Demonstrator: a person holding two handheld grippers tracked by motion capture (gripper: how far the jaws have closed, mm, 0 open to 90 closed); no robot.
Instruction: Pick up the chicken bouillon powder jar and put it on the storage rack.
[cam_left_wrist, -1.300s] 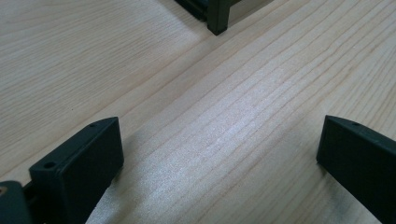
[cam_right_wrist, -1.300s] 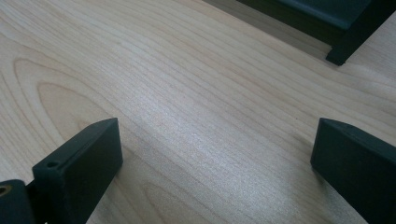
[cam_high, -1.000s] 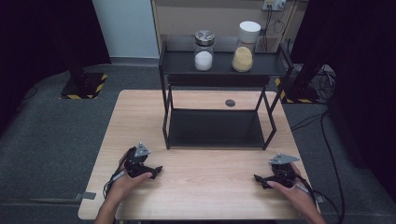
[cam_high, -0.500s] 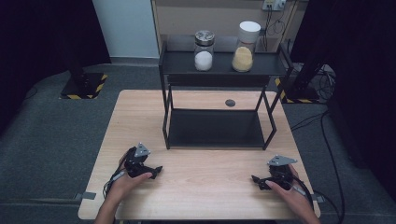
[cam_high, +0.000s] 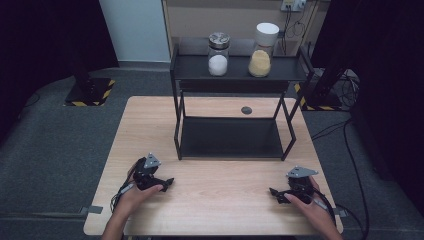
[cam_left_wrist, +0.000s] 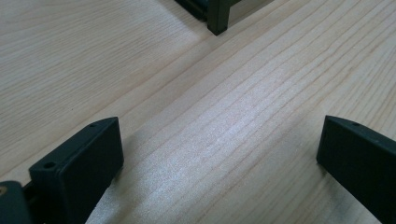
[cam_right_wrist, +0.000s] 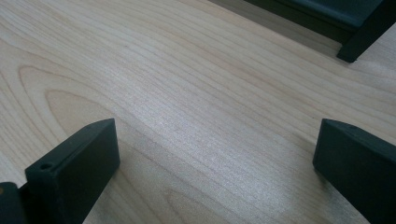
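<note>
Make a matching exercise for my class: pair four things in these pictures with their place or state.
Things:
1. jar of white powder
2. jar of yellow powder
3. left gripper
4. small dark disc

Places or states:
A. on the table behind the rack's lower shelf
B. top shelf, right-hand jar, white lid
C. open, empty, low over the table
D. top shelf, left-hand jar, metal lid

Pairs: 1-D, 2-B, 3-C, 4-A
</note>
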